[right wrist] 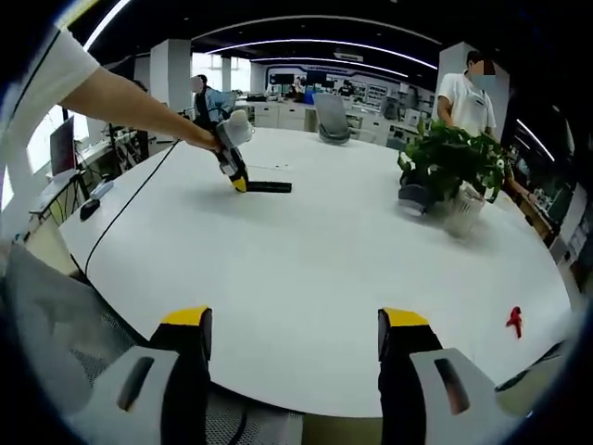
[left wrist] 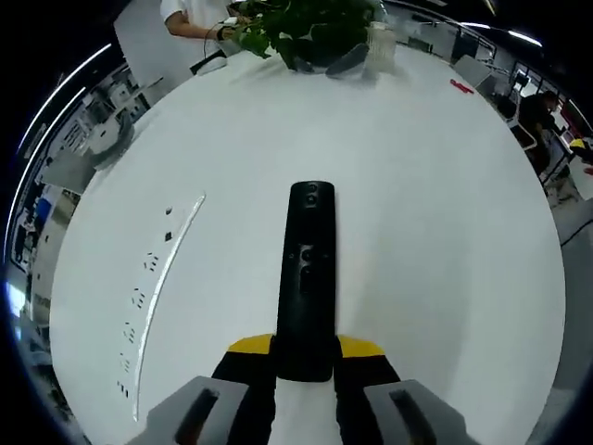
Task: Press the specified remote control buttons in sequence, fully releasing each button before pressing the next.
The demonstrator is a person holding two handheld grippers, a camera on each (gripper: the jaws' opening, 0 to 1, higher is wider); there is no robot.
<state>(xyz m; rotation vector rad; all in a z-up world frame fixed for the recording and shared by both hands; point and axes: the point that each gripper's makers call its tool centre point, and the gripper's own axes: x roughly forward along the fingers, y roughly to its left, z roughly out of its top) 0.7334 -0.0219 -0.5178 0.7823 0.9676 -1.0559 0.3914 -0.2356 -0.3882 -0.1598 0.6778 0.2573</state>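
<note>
Left gripper (left wrist: 304, 371) is clamped on the near end of the remote (left wrist: 307, 278), likely so it is held steady for pressing. Remote lies flat on the white table (left wrist: 435, 213), black and slim, buttons up, pointing far. Right gripper (right wrist: 293, 348) is held spread and empty at the table's near edge, well apart from the remote (right wrist: 269, 186).

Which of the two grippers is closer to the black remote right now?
Left. The left gripper has its fingers on either side of the remote. The right gripper hangs open at the table edge, far from the remote.
</note>
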